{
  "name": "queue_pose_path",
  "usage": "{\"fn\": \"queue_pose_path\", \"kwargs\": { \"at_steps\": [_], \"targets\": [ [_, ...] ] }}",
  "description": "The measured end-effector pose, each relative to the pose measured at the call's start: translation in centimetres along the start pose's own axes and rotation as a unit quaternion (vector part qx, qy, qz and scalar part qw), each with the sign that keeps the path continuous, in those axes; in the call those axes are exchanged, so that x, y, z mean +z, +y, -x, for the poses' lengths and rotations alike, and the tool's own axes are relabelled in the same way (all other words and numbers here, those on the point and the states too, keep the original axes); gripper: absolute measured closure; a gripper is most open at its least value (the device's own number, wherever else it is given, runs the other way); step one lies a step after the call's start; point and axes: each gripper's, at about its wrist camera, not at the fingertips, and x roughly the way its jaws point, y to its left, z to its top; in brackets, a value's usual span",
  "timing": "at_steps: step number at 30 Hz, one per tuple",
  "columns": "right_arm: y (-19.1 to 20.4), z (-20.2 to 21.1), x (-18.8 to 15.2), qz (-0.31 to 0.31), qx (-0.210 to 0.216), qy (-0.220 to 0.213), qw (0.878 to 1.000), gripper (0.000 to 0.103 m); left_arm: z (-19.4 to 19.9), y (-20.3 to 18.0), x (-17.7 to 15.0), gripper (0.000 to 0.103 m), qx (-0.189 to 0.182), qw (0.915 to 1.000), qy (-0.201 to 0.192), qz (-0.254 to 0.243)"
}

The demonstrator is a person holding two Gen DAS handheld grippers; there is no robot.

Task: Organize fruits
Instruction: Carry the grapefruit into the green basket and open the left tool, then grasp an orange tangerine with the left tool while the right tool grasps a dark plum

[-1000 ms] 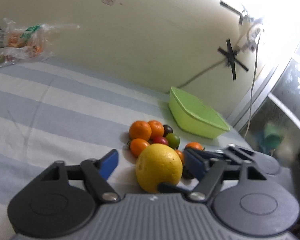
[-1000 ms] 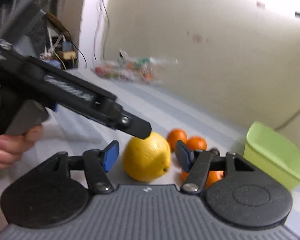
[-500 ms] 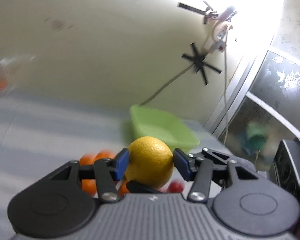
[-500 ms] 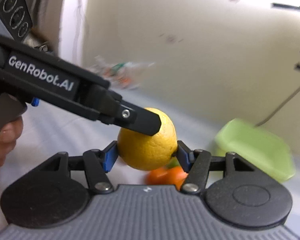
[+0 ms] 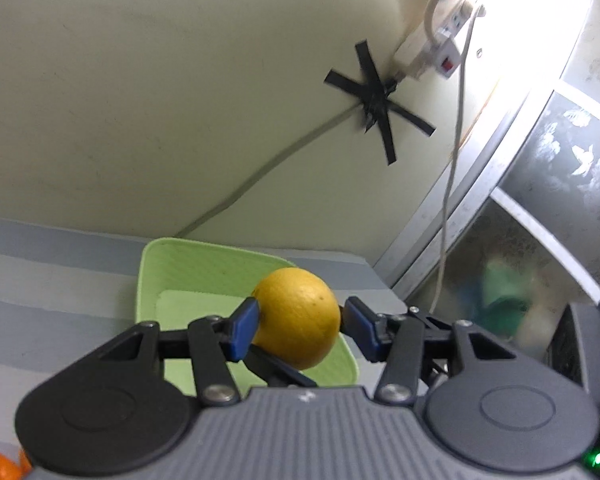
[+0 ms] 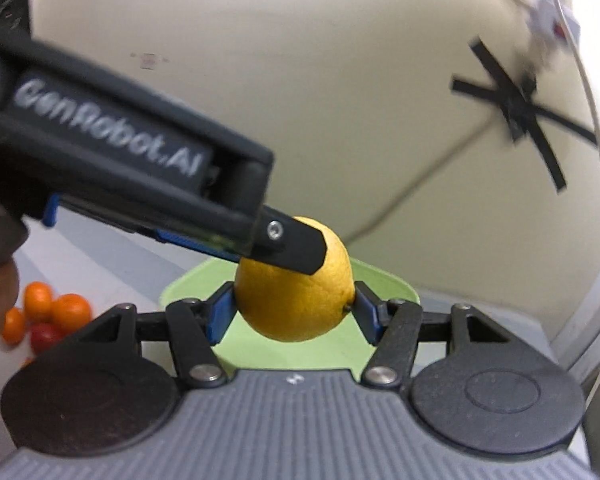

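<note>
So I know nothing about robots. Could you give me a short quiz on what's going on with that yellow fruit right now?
1. True or false: the yellow fruit is lying on the striped cloth.
2. What is right behind the fruit? A) a green tray B) a glass jar C) a wooden board
3. Fill in: in the right wrist view, the small orange fruits lie to the ___ of the tray.

Key
1. False. It is held up in the air, clamped by the right gripper and the left gripper together.
2. A
3. left
</note>
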Motion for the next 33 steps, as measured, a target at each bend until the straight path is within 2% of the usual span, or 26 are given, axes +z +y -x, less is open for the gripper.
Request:
{"fn": "queue_pose_path", "kwargs": {
  "at_steps": [6, 8, 10, 13, 16, 18, 19, 22, 25, 26, 28, 33],
  "targets": [
    [-0.6, -1.8, -2.2, -0.041, 0.002, 0.057, 0.998, 0.037, -0.9, 0.5, -1.7, 0.051, 0.028, 0.9993, 0.023, -0.005],
    [-0.7, -0.7, -2.8, -0.067, 0.006, 0.039, 0.997, 0.033, 0.3, 0.5, -2.3, 0.049, 0.027, 0.9995, 0.015, -0.01],
    [-0.4, 0.5, -3.0, -0.079, 0.005, 0.027, 0.996, 0.033, 1.8, 0.4, -2.6, 0.047, 0.023, 0.9996, -0.001, -0.013],
    [0.0, 2.7, -3.4, -0.101, 0.006, -0.003, 0.995, 0.033, 5.6, 0.3, -3.9, 0.047, 0.008, 0.9993, -0.026, -0.026],
    [0.1, 4.4, -4.1, -0.114, 0.02, -0.038, 0.993, 0.033, 9.8, 0.3, -5.8, 0.042, 0.009, 0.9975, -0.052, -0.047],
    [1.2, 6.5, -5.4, -0.123, 0.035, -0.055, 0.99, 0.033, 12.9, 0.6, -7.4, 0.039, 0.023, 0.9951, -0.071, -0.066],
    [0.6, 6.3, -5.3, -0.128, 0.044, -0.061, 0.989, 0.033, 14.2, 0.8, -8.2, 0.037, 0.031, 0.9938, -0.078, -0.073],
    [2.1, 8.5, -6.6, -0.142, 0.059, -0.079, 0.985, 0.033, 17.7, 1.6, -10.7, 0.035, 0.077, 0.9883, -0.093, -0.093],
    [2.8, 10.0, -8.1, -0.162, 0.068, -0.089, 0.98, 0.024, 20.1, 2.8, -13.2, 0.035, 0.119, 0.984, -0.092, -0.095],
    [3.1, 10.4, -8.6, -0.17, 0.07, -0.087, 0.979, 0.02, 20.5, 3.1, -13.8, 0.035, 0.128, 0.9835, -0.09, -0.091],
    [3.7, 10.8, -9.3, -0.183, 0.068, -0.071, 0.978, 0.019, 21.3, 3.9, -15.3, 0.035, 0.139, 0.9838, -0.084, -0.075],
    [4.1, 10.3, -10.9, -0.229, 0.064, -0.004, 0.971, 0.021, 21.4, 5.1, -17.7, 0.036, 0.137, 0.9875, -0.063, -0.047]
  ]
}}
